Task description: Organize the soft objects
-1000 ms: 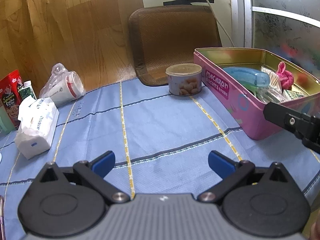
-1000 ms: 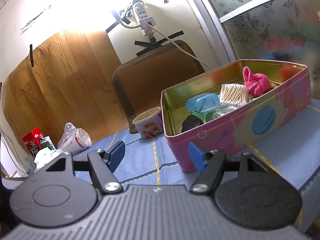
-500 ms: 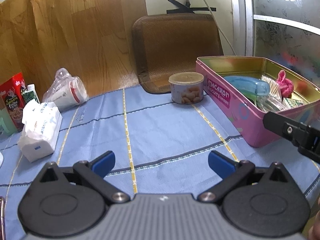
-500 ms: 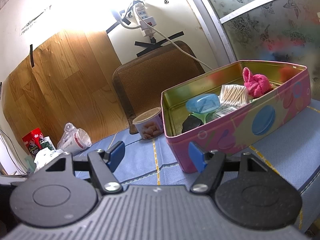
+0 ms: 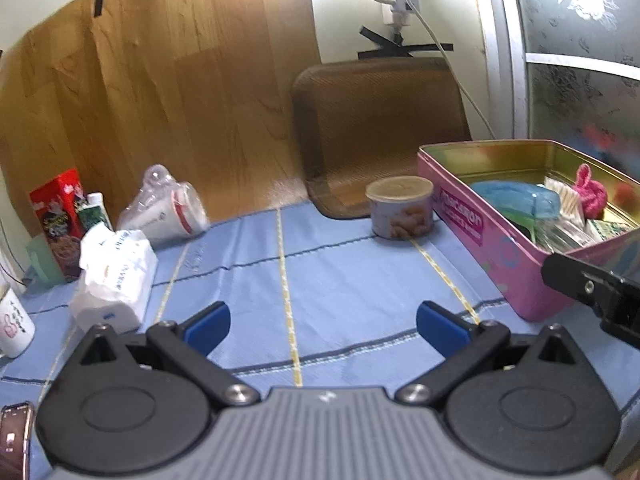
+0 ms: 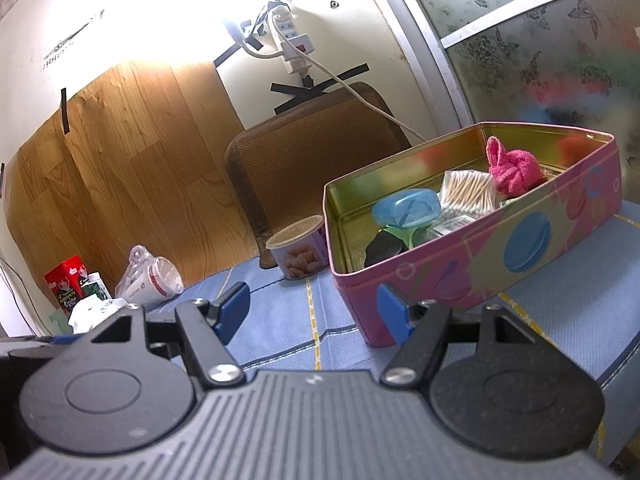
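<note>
Hovering over blue cloth: left gripper, right gripper, both spread, empty; pink sock, seemingly, inside tin.

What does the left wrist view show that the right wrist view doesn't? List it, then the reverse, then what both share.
Only the left wrist view: a white mug, a phone and part of the right gripper. Only the right wrist view: the blue macaron print on the tin's side. Both: the pink tin holding the pink soft toy, the snack cup and the tissue pack.

Left tool and right tool gape (both empty).
</note>
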Demonstrator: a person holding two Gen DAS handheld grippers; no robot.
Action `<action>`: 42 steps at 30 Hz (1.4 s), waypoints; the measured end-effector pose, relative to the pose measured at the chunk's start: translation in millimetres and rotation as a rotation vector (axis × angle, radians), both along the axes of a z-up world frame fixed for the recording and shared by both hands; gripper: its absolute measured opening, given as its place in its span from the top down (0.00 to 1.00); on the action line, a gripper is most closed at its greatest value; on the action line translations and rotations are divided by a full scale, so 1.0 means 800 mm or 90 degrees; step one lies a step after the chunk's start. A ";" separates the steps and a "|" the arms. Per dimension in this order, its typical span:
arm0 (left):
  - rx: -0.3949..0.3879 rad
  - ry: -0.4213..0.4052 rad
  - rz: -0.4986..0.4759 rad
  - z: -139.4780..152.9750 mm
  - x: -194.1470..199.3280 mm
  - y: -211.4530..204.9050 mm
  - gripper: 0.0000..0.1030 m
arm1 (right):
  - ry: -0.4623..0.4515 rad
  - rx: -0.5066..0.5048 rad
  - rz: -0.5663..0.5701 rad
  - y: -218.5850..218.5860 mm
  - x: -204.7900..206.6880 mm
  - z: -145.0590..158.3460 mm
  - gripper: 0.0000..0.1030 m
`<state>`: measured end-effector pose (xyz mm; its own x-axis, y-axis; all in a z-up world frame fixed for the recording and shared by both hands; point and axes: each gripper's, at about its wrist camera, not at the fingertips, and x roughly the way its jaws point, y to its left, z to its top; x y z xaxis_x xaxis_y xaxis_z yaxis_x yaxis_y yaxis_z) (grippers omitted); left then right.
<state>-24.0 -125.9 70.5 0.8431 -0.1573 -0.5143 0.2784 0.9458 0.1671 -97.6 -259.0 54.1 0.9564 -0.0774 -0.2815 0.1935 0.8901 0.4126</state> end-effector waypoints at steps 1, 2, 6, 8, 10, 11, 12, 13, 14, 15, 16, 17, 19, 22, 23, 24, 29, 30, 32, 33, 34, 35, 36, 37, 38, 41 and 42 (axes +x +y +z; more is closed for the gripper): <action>0.002 0.000 -0.001 0.000 0.000 0.000 0.00 | 0.000 0.000 0.000 0.000 0.000 0.000 0.29; 0.005 0.001 -0.003 0.001 0.001 -0.001 0.00 | 0.000 0.000 0.000 0.000 0.000 0.000 0.30; 0.009 0.017 -0.017 0.000 0.002 -0.003 0.00 | 0.000 -0.002 0.002 0.001 0.000 0.000 0.29; 0.007 0.029 -0.022 -0.002 0.004 -0.004 0.00 | 0.001 -0.003 0.002 0.001 0.001 0.000 0.29; 0.004 0.036 -0.021 -0.003 0.006 -0.004 0.00 | 0.001 -0.002 0.002 0.000 0.001 0.000 0.29; 0.002 0.040 -0.021 -0.003 0.006 -0.003 0.00 | 0.001 -0.002 0.002 0.000 0.002 0.000 0.29; 0.001 0.044 -0.021 -0.003 0.007 -0.003 0.00 | 0.002 -0.002 0.003 0.000 0.002 0.000 0.29; 0.000 0.047 -0.019 -0.004 0.008 -0.002 0.00 | 0.003 -0.003 0.003 0.000 0.002 0.000 0.29; 0.000 0.048 -0.018 -0.004 0.008 -0.002 0.00 | 0.003 -0.003 0.004 0.001 0.003 0.000 0.29; 0.001 0.049 -0.018 -0.005 0.008 -0.002 0.00 | 0.004 -0.004 0.004 0.001 0.003 0.000 0.29; 0.001 0.051 -0.018 -0.005 0.008 -0.003 0.00 | 0.004 -0.004 0.005 0.001 0.003 -0.001 0.29; 0.001 0.054 -0.018 -0.006 0.009 -0.003 0.00 | 0.004 -0.005 0.005 0.001 0.004 -0.001 0.29; 0.001 0.062 -0.022 -0.008 0.010 -0.004 0.00 | 0.005 -0.005 0.005 0.001 0.004 -0.001 0.29; 0.000 0.077 -0.028 -0.010 0.012 -0.005 0.00 | 0.005 -0.005 0.005 0.001 0.004 -0.002 0.29; -0.001 0.080 -0.028 -0.011 0.013 -0.005 0.00 | 0.006 -0.004 0.005 0.000 0.004 -0.002 0.29; -0.001 0.083 -0.028 -0.012 0.014 -0.004 0.00 | 0.006 -0.004 0.006 0.000 0.004 -0.002 0.29; -0.005 0.095 -0.024 -0.013 0.017 -0.003 0.00 | 0.009 -0.006 0.010 0.001 0.006 -0.003 0.29; -0.006 0.098 -0.025 -0.013 0.018 -0.003 0.00 | 0.010 -0.006 0.010 0.001 0.006 -0.003 0.29; -0.008 0.103 -0.024 -0.014 0.019 -0.002 0.00 | 0.011 -0.005 0.012 0.001 0.007 -0.004 0.29; -0.008 0.103 -0.024 -0.015 0.019 -0.002 0.00 | 0.011 -0.006 0.011 0.001 0.007 -0.004 0.29; -0.007 0.104 -0.024 -0.015 0.019 -0.002 0.00 | 0.011 -0.005 0.011 0.001 0.007 -0.004 0.29; -0.007 0.104 -0.023 -0.016 0.019 -0.002 0.00 | 0.012 -0.005 0.011 0.001 0.007 -0.004 0.29; -0.007 0.104 -0.023 -0.016 0.019 -0.002 0.00 | 0.012 -0.006 0.011 0.001 0.007 -0.004 0.29; -0.007 0.104 -0.023 -0.016 0.019 -0.003 0.00 | 0.012 -0.005 0.012 0.000 0.007 -0.004 0.29; -0.006 0.104 -0.022 -0.016 0.019 -0.003 0.00 | 0.011 -0.005 0.012 0.000 0.007 -0.004 0.29; -0.005 0.104 -0.020 -0.016 0.018 -0.004 0.00 | 0.012 -0.006 0.013 0.001 0.007 -0.004 0.29; -0.006 0.105 -0.020 -0.016 0.018 -0.003 0.00 | 0.012 -0.006 0.013 0.001 0.007 -0.005 0.29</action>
<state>-9.3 -128.5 57.3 0.7418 -0.1880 -0.6437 0.3307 0.9376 0.1072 -91.8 -258.3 50.5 0.9524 -0.0609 -0.2986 0.1831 0.8976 0.4009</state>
